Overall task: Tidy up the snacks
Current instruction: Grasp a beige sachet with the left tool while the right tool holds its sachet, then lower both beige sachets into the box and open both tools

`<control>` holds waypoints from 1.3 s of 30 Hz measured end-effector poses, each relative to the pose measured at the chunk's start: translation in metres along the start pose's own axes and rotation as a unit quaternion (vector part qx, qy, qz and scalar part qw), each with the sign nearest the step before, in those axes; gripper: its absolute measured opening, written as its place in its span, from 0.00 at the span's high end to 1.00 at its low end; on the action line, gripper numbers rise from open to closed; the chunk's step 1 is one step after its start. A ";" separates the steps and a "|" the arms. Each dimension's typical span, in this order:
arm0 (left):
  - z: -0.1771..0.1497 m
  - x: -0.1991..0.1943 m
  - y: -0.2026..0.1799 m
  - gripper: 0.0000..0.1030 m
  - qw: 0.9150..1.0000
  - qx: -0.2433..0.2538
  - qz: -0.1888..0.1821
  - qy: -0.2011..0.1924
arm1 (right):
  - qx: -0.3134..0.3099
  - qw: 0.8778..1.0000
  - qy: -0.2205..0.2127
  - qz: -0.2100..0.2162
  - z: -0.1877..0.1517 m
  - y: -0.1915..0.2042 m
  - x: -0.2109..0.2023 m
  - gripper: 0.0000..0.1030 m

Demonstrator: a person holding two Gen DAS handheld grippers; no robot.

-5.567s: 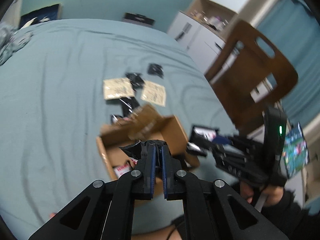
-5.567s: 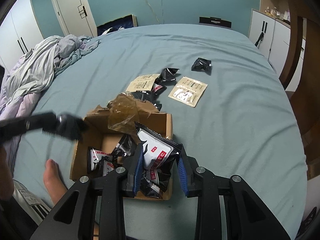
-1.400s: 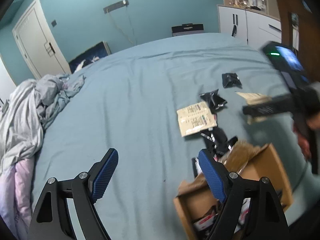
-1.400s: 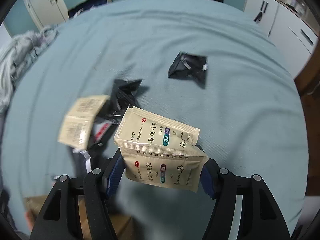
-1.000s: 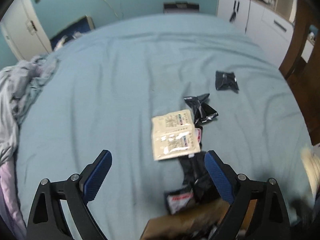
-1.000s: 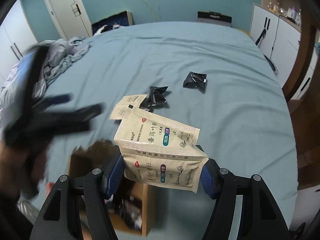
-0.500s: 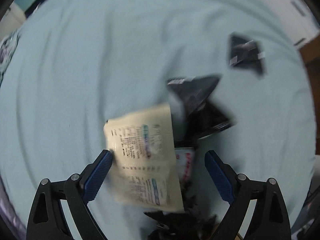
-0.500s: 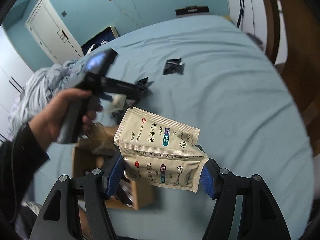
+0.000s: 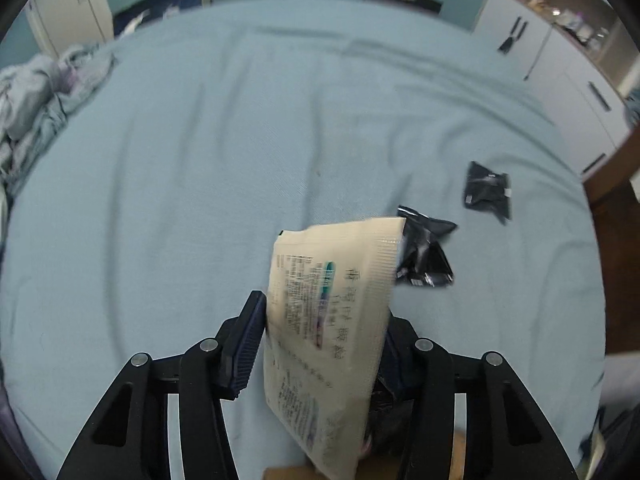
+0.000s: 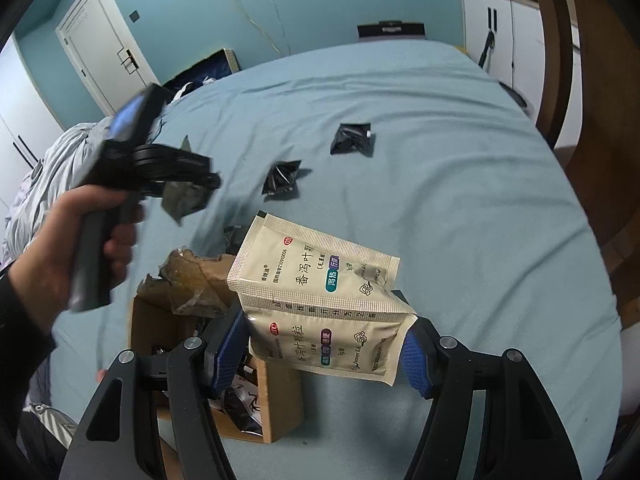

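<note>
Though creased and soft, serves as the whole work surface: blue bed (image 9: 180, 160). Gives under pressure, so offers no firm backing for pressing a claw down onto a flat packet.

Next in size, low in the right view: open cardboard box (image 10: 280, 412), with torn flaps standing up and dark packets already inside. Probably light and easily shoved, so best not bumped on a drop.

Clamped across the right gripper (image 10: 324, 332), with pads pressing on both side edges: beige packet (image 10: 320, 300). Looks like a folded pair of sachets, held in the air just above and beside the box. Seems light, thin and bendy, and bows a little between the pads. Has a matt face, so likely not slippery. Best taken by the crimped sealed edges, as here, not by the puffed middle.

Drawn in just now around a second beige packet (image 9: 328, 320): left gripper (image 9: 324, 316). Holds that packet between the jaws, lifted off the bed and tilted, with the lower end hanging toward the cardboard edge at the bottom of the left view. Appears pinched, though blur hides how firmly. Shows something dark tucked behind on the right side, too unclear to name. Likely as limp as its twin, so may swing or slide if gripped only at a corner.

Lying on the bed, well apart from the box: far black packet (image 9: 486, 194) and near black packet (image 9: 426, 252). Look small, crinkled and glossy, probably slick and feather-light. Best pinched at a flattened sealed end.
</note>
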State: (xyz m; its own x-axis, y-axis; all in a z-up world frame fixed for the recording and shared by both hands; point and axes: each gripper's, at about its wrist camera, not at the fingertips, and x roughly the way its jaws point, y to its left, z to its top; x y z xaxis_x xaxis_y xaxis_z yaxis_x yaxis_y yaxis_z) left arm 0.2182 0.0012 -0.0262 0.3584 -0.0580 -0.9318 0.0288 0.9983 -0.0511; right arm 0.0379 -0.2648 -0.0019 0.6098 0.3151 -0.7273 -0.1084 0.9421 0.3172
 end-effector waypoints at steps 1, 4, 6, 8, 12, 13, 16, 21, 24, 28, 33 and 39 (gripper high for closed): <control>-0.009 -0.013 0.000 0.51 1.000 0.008 -0.002 -0.010 | -0.005 1.000 -0.003 -0.002 -0.002 0.001 0.000 0.36; -0.039 -0.052 0.007 0.51 0.998 0.035 -0.013 -0.045 | -0.008 1.000 0.000 -0.011 -0.005 0.003 0.002 0.36; -0.051 -0.068 0.011 0.51 0.997 0.047 -0.027 -0.061 | 0.003 1.000 0.012 -0.004 -0.006 0.001 0.006 0.36; -0.076 -0.090 0.014 0.51 0.994 0.060 -0.042 -0.076 | 0.022 0.999 0.025 0.013 -0.005 -0.003 0.008 0.36; -0.113 -0.105 0.009 0.51 0.989 0.089 -0.076 -0.087 | 0.015 1.000 0.019 -0.004 -0.005 -0.001 0.004 0.36; -0.121 -0.102 0.004 0.51 0.988 0.096 -0.081 -0.090 | 0.005 1.000 0.013 -0.016 -0.005 0.003 0.002 0.36; -0.149 -0.095 -0.007 0.50 0.983 0.131 -0.078 -0.102 | -0.018 1.000 0.004 -0.023 -0.009 0.015 -0.001 0.36; -0.169 -0.068 -0.028 0.46 0.977 0.191 -0.068 -0.069 | -0.051 0.998 0.000 -0.028 -0.018 0.031 0.000 0.36; -0.173 -0.072 -0.036 0.30 0.972 0.209 -0.070 -0.080 | -0.074 0.996 -0.005 -0.039 -0.022 0.039 0.003 0.36; -0.172 -0.085 -0.030 0.17 0.974 0.188 -0.053 -0.117 | -0.096 0.994 -0.006 -0.050 -0.026 0.048 0.010 0.36; -0.164 -0.093 -0.005 0.17 0.981 0.132 -0.015 -0.141 | -0.118 0.992 -0.003 -0.050 -0.029 0.057 0.014 0.36; -0.156 -0.086 0.013 0.17 0.989 0.087 -0.022 -0.121 | -0.148 0.988 -0.004 -0.037 -0.035 0.067 0.014 0.36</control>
State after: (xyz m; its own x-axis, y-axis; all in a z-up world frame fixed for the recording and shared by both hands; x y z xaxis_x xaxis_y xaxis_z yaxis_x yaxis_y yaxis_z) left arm 0.0418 0.0209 -0.0031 0.5658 -0.1228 -0.8154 0.2012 0.9795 -0.0079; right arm 0.0116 -0.1930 -0.0115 0.6311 0.2443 -0.7363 -0.2876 0.9552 0.0705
